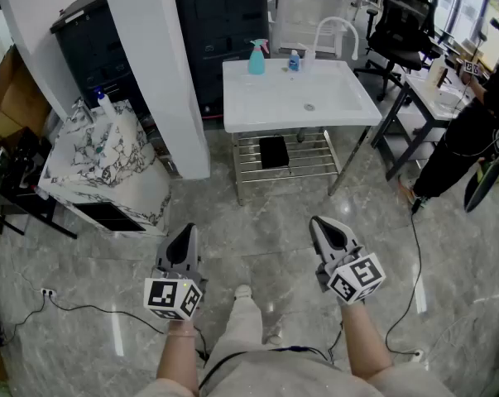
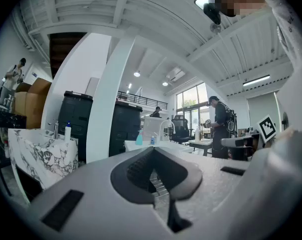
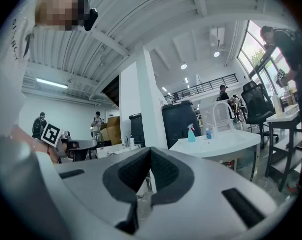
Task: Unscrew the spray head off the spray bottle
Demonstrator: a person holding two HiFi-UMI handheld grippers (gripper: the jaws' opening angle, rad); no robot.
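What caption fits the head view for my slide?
Left claw and right claw, shut and empty, held short of the white sink where the blue spray bottle stands.

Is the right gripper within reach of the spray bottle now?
Probably not: the right gripper is shut, and open floor separates it from the spray bottle on the sink; nothing blocks the approach.
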